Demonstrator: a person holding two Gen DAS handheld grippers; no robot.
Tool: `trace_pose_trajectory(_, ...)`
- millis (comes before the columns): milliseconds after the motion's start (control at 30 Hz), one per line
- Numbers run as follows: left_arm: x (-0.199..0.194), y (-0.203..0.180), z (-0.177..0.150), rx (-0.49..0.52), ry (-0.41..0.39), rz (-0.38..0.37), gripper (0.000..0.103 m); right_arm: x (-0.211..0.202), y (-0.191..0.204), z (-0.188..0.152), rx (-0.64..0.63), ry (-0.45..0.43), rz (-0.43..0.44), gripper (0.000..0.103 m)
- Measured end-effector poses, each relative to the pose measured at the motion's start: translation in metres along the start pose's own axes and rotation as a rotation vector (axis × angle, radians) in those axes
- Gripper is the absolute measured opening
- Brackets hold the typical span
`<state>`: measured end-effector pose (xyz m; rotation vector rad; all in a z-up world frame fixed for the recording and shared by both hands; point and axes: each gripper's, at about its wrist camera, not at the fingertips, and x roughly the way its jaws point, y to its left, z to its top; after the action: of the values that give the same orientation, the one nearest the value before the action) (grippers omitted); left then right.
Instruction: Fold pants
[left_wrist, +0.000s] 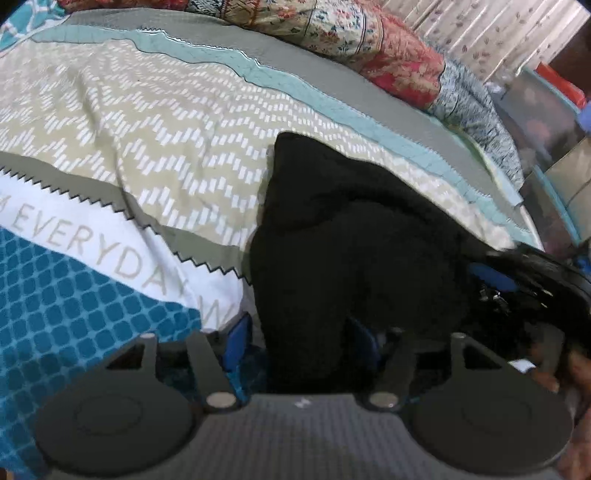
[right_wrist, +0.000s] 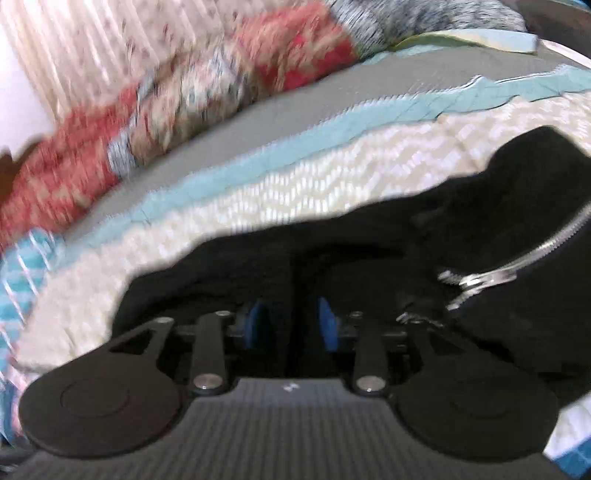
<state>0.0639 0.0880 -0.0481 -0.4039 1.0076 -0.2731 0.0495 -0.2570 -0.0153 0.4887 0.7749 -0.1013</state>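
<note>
While your left gripper (left_wrist: 303, 339) stands spread with black pants (left_wrist: 351, 251) bunched between its half-hidden blue pads, your right gripper (right_wrist: 291, 328) looks parted over pants, its grip unclear, the bedspread (right_wrist: 258, 192) beyond blurred.

Both wrist cameras looked steeply down from close range, sharing the black pants (left_wrist: 351, 240) and patterned bedspread (left_wrist: 147, 129).

The pants (left_wrist: 354, 236) lay on the bed cover (left_wrist: 147, 129). A pile of blankets (left_wrist: 369, 40) sat behind them, by the curtain (left_wrist: 491, 26).
</note>
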Motion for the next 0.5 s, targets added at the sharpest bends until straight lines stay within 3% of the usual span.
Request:
trace_pose_trajectory(100, -0.022, 0.012, 0.003, -0.041, -0.051, -0.022, 0.058, -0.046, -0.027, 0.008, 0.021, -0.144, -0.016, 0.051)
trace_pose_trajectory(167, -0.034, 0.016, 0.006, -0.063, -0.085, -0.027, 0.058, -0.078, -0.056, 0.009, 0.003, -0.251, -0.128, 0.060)
trace_pose_trajectory(233, -0.042, 0.017, 0.011, -0.069, -0.109, -0.025, 0.058, -0.097, -0.088, 0.009, 0.021, -0.297, -0.228, 0.063)
trace_pose_trajectory(300, -0.047, 0.014, 0.016, -0.071, -0.121, -0.027, 0.058, -0.103, -0.121, 0.009, 0.090, -0.280, -0.294, 0.067)
trace_pose_trajectory(367, -0.046, 0.009, 0.020, -0.073, -0.116, -0.036, 0.058, -0.105, -0.150, 0.006, 0.181, -0.262, -0.306, 0.068)
trace_pose_trajectory(500, -0.042, -0.010, 0.024, -0.041, -0.100, -0.046, 0.058, -0.094, -0.181, -0.003, 0.347, -0.218, -0.205, 0.071)
